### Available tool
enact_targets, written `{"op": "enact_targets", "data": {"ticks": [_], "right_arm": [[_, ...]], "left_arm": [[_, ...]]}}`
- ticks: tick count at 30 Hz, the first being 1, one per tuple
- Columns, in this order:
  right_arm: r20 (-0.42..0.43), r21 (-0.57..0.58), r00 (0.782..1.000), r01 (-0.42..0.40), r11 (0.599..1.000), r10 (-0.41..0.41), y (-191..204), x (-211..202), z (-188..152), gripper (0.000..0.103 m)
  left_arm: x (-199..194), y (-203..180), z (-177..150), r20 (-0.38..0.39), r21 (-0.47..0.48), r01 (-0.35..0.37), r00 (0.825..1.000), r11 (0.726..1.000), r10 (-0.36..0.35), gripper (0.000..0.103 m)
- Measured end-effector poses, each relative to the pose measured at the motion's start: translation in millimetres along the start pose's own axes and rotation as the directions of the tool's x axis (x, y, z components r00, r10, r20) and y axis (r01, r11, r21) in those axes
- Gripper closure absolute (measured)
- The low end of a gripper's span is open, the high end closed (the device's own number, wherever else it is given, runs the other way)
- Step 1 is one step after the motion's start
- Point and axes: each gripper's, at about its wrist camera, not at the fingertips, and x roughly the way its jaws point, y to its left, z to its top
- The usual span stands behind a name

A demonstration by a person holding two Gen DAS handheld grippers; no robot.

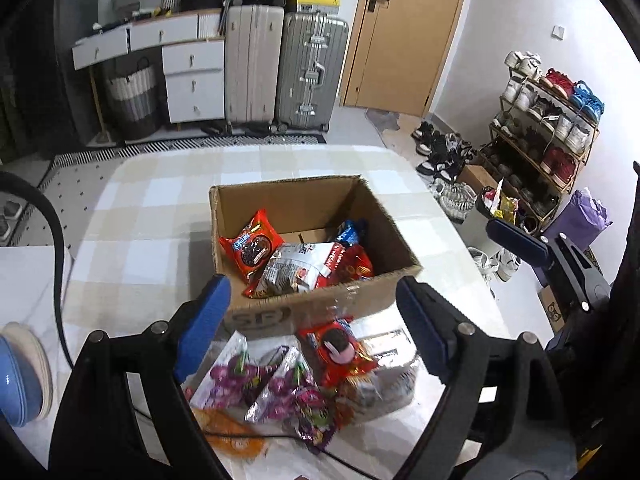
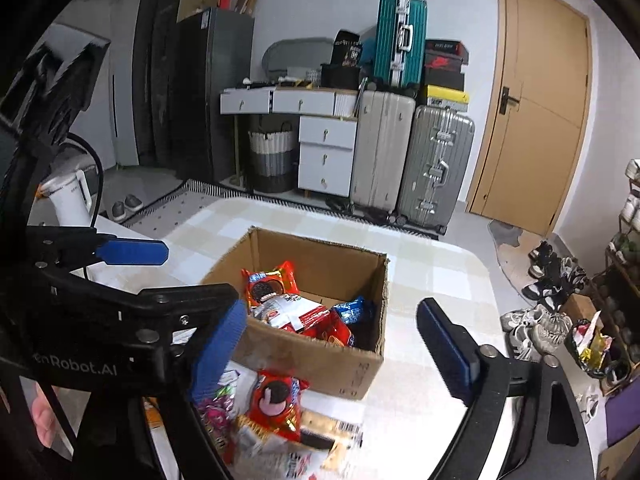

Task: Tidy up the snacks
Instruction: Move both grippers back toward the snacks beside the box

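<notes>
An open cardboard box (image 1: 320, 312) stands on the checked tablecloth (image 1: 160, 200). It holds a red cookie packet (image 1: 250, 246), a silver and red bag (image 1: 300, 268) and a blue packet (image 1: 352, 232). Loose snacks lie in front of the box: purple candy bags (image 1: 256, 380), another red cookie packet (image 1: 340, 352) and an orange packet (image 1: 228, 428). My left gripper (image 1: 312, 296) hangs open above this pile, nothing between its blue pads. My right gripper (image 2: 330, 320) is also open and empty, above the box (image 2: 320, 364) and the pile's red packet (image 2: 276, 400).
A blue bowl (image 1: 16, 376) sits at the table's left edge, with a black cable (image 1: 56, 240) and a white kettle (image 2: 70, 200) nearby. Beyond the table are suitcases (image 1: 280, 68), white drawers (image 1: 192, 76), a wooden door (image 1: 404, 28) and a shoe rack (image 1: 548, 120).
</notes>
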Motion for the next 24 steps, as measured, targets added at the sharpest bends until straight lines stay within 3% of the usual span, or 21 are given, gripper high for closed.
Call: {"op": "enact_targets", "data": {"ticks": [7, 11, 14, 24], "right_arm": [[0.103, 0.019, 0.995, 0.004, 1.0, -0.006, 12.0, -74.3, -7.6, 0.007], [0.17, 0.035, 0.985, 0.013, 0.999, -0.019, 19.5, -117.5, -10.6, 0.001], [0.22, 0.053, 0.975, -0.004, 0.999, -0.007, 23.6, -148.7, -15.1, 0.0], [0.308, 0.049, 0.951, -0.031, 0.998, 0.015, 47.8, -211.7, -50.1, 0.0]], "left_arm": [[-82.6, -27.1, -20.6, 0.128, 0.045, -0.05, 0.991, 0.998, 0.044, 0.016], [-130.1, -37.8, -33.1, 0.211, 0.038, -0.104, 0.973, 0.994, 0.094, 0.001], [-168.9, -43.9, -49.4, 0.288, 0.03, -0.089, 0.954, 0.996, 0.077, 0.001], [-240.0, -51.5, -106.5, 0.386, 0.025, -0.108, 0.918, 0.994, 0.09, 0.001]]}}
